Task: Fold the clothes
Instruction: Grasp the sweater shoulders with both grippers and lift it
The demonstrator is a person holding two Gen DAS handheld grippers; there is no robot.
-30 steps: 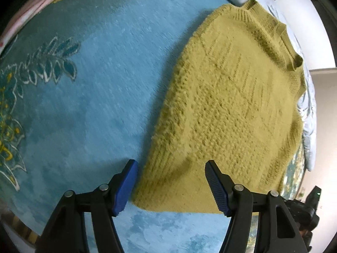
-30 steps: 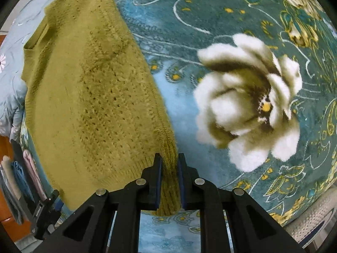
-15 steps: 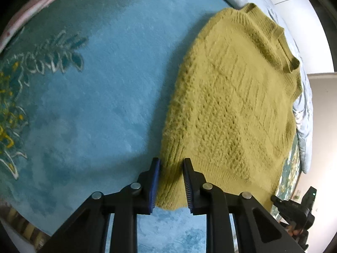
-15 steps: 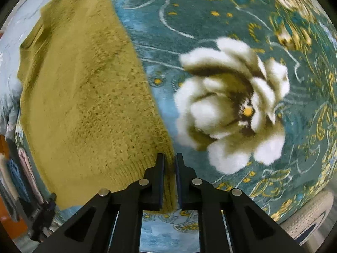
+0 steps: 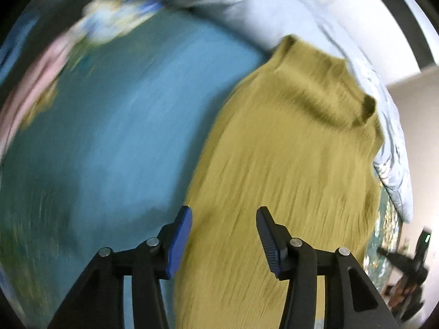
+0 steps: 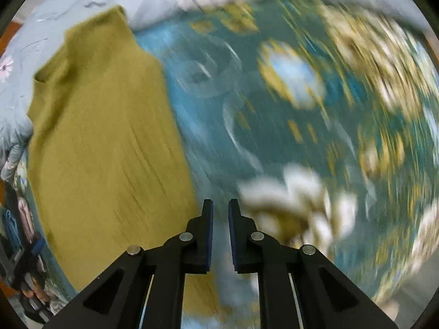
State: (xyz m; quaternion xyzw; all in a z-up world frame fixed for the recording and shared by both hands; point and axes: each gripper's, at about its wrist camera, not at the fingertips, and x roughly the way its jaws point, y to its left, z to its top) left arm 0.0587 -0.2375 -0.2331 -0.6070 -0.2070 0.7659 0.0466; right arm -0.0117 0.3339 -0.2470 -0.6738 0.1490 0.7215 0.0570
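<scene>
Your left gripper (image 5: 223,235) stands wide open over the near part of the sweater (image 5: 288,181), its blue pads apart and holding nothing that shows. Your right gripper (image 6: 220,230) is open only by a narrow gap; nothing lies between its pads, and the sweater (image 6: 107,148) sits just to its left. The sweater, olive-yellow knit, lies spread on the blue flowered blanket (image 5: 115,126), collar at the far end, where it meets a pale grey-blue quilt (image 5: 247,8) (bunched along the far edge and down the sweater's outer side). On the right view a white flower pattern (image 6: 296,192) lies just beyond the right pads. A dark tripod-like stand (image 5: 414,260) with a small green light stands off the bed's edge, well apart from the sweater. Both views are badly smeared, so no writing or label can be read.
</scene>
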